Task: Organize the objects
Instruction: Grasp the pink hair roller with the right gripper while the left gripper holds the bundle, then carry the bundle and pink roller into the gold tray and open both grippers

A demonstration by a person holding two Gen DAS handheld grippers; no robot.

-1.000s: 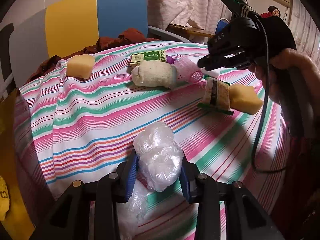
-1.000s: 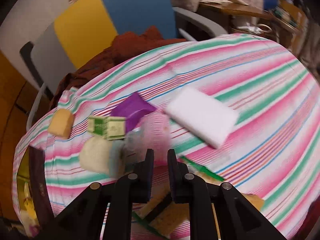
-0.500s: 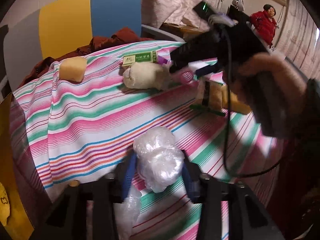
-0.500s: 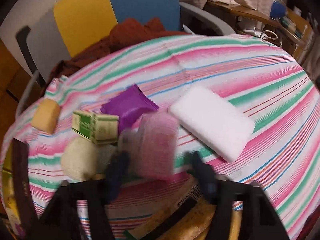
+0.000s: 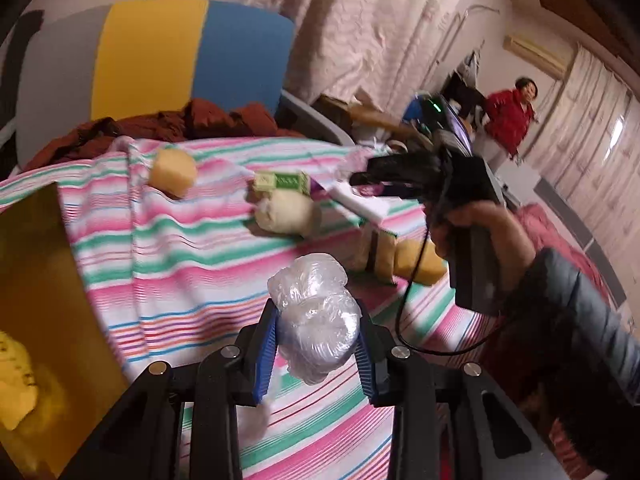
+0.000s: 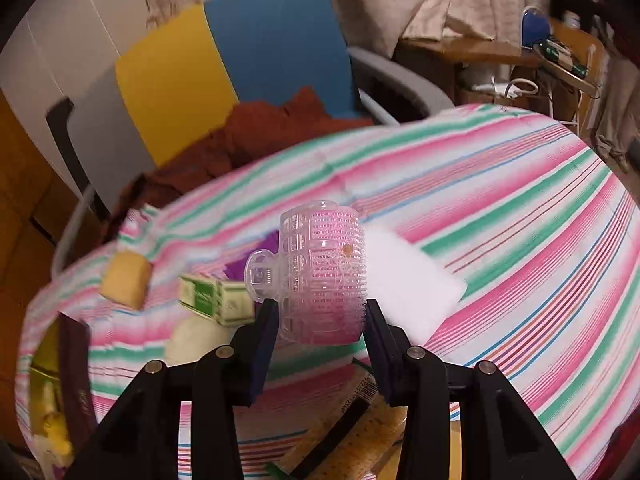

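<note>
My left gripper point(image 5: 316, 344) is shut on a crumpled clear plastic bag point(image 5: 314, 320), held above the striped tablecloth point(image 5: 168, 264). My right gripper point(image 6: 320, 320) is shut on a pink hair roller with a clear clip point(image 6: 320, 272), lifted off the cloth. In the left wrist view the right gripper point(image 5: 362, 176) hovers over the white sponge point(image 5: 364, 208), with a hand point(image 5: 484, 232) on its handle. On the cloth lie a green box point(image 6: 216, 296), a cream roll point(image 5: 286, 216), a yellow sponge point(image 6: 126, 278), a purple item point(image 6: 244, 264) and a packaged sponge pair point(image 5: 394, 258).
A chair with a yellow and blue back point(image 5: 188, 52) stands behind the table, a rust-coloured garment point(image 5: 180, 124) heaped on its seat. A yellow box point(image 5: 40, 320) sits at the left edge. A person in red point(image 5: 510, 116) stands far right.
My right gripper opened around the pink hair roller, then shut on it and lifted it off the cloth. My left gripper kept hold of the plastic bag and rose slightly.
</note>
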